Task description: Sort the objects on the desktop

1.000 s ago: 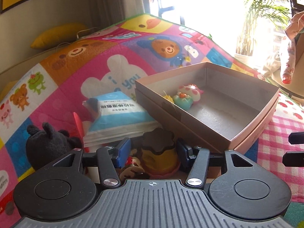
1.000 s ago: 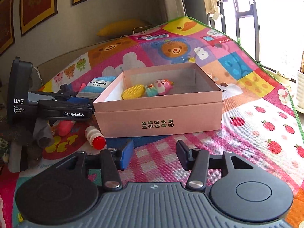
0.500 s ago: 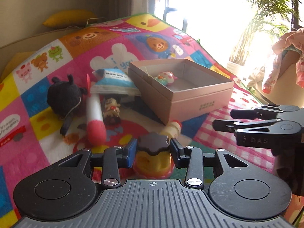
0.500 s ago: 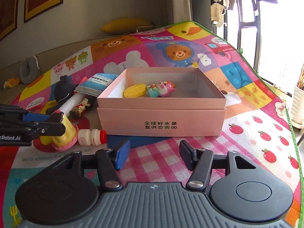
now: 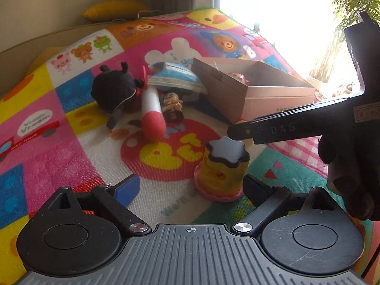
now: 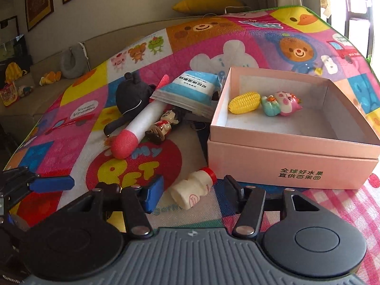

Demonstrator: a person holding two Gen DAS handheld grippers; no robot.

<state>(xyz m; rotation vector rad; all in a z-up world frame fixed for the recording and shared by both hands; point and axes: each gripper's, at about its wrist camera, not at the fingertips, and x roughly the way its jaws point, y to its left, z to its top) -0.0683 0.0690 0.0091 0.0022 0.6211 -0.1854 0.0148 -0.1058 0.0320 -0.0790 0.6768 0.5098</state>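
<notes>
On mat: pudding toy (image 5: 222,169) between opening left tool (image 5: 191,187); right tool (image 6: 192,193) closing around bottle (image 6: 193,190).

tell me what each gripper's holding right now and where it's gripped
Nothing is held. The left gripper is opening beside the pudding toy; the right gripper is closing around the small bottle.

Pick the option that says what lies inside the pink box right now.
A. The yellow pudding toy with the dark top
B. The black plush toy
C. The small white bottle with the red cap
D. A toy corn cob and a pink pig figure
D: in the right wrist view the pink box holds only the toy corn cob and the pink pig figure beside it.
</notes>
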